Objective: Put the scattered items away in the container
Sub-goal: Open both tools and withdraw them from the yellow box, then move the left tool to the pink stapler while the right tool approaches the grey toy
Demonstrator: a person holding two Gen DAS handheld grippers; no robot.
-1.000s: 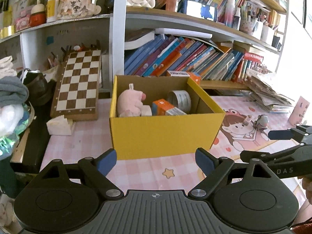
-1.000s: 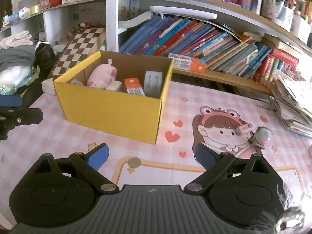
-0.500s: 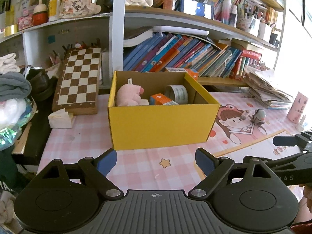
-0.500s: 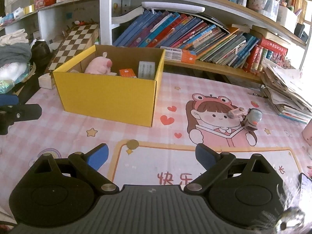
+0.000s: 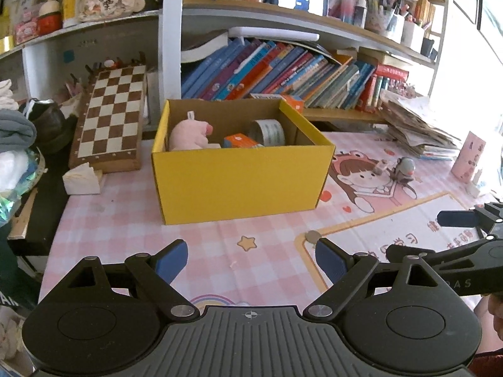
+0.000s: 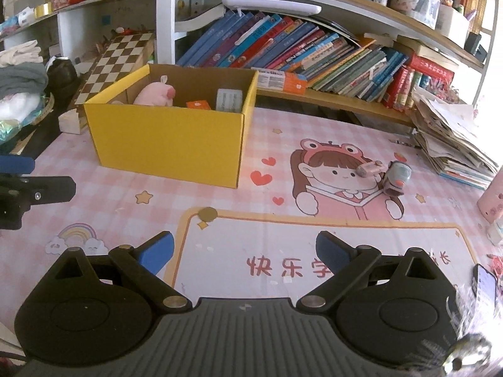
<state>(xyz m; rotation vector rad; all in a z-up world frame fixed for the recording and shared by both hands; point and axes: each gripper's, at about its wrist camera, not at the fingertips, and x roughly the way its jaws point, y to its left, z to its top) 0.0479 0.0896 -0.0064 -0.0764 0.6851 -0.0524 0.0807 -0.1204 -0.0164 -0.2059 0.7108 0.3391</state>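
Observation:
A yellow cardboard box (image 5: pixel 239 182) (image 6: pixel 166 147) stands on the pink desk mat, holding a pink plush pig (image 5: pixel 188 135) (image 6: pixel 154 92), an orange packet (image 5: pixel 240 141) and a tape roll (image 5: pixel 267 130). A small grey toy (image 6: pixel 396 177) (image 5: pixel 404 168) and a pink eraser-like piece (image 6: pixel 371 168) lie on the cartoon girl print to the right. A coin (image 6: pixel 207 214) (image 5: pixel 313 236) lies in front of the box. My left gripper (image 5: pixel 251 260) hovers open and empty before the box. My right gripper (image 6: pixel 245 253) is open too, empty, over the mat print.
A chessboard (image 5: pixel 110 116) leans left of the box, with a tissue block (image 5: pixel 80 177) beside it. Shelves of books (image 6: pixel 298 53) run behind. A paper stack (image 6: pixel 452 144) sits at right, a pink case (image 6: pixel 492 201) and a phone (image 6: pixel 484 286) at the right edge.
Both grippers have drawn back from the box, which now looks smaller and farther. The coin and more of the mat print have come into view. Jaws stayed open.

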